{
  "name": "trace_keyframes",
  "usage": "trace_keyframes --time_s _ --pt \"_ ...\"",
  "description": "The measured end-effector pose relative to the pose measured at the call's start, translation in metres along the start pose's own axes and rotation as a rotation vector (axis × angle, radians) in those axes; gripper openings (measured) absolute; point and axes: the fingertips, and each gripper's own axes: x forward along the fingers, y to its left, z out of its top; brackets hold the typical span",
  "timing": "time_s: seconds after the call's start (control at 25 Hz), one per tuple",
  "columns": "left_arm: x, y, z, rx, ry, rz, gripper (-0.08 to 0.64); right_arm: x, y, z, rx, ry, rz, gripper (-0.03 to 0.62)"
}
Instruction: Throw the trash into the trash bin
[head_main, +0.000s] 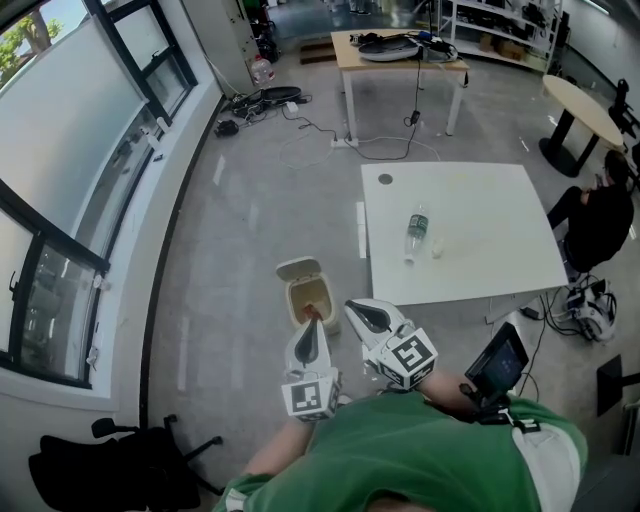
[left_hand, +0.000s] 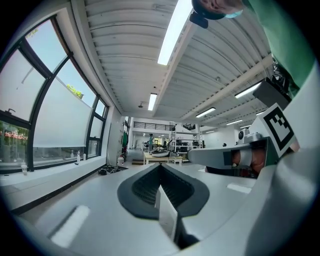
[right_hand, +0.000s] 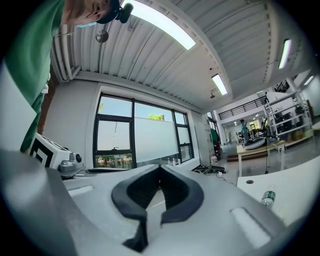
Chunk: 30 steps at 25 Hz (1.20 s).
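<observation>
**Trash bin** (head_main: 293, 300). Small, beige, box-shaped with rounded corners and smooth plastic walls. It stands on the grey concrete floor (head_main: 250, 220), just off the near-left corner of the table. Its lid (head_main: 298, 268) is tipped back and the mouth is open. A reddish-brown patch (head_main: 312, 311) shows in the mouth; whether it is trash lying inside cannot be told.

**Left gripper** (left_hand: 160, 167). Grey shell with black ribbed pads. The tips are pressed together over the bin's near edge. A pale flat strip sits in the slot behind the tips; it could be a scrap or part of the jaw.

**Right gripper** (right_hand: 160, 169). Same build. The tips meet with nothing between them. It is beside the left gripper, near the bin.

**Table** (head_main: 480, 230). Square, white, matte top.

**Bottle** (head_main: 417, 232). Clear plastic with a green label, lying on its side on the table, well apart from the bin. A small pale item (head_main: 438, 250) lies just beside it.

**Progress, judged.** The bin is ready. If the bottle and the small item count as trash, they are not yet binned.
</observation>
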Motion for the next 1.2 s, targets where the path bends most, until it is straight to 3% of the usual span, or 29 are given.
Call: trace_keyframes --time_s 0.32,1.2 --pt "-0.016 0.0 0.008 -0.056 -0.002 -0.069 0.005 -0.01 0.018 0.013 -0.019 -0.017 -0.043 0.003" --pt "-0.032 -0.007 -0.003 -0.085 0.03 -0.198 0.004 -0.028 0.027 0.007 -0.012 -0.005 -0.195 0.003"
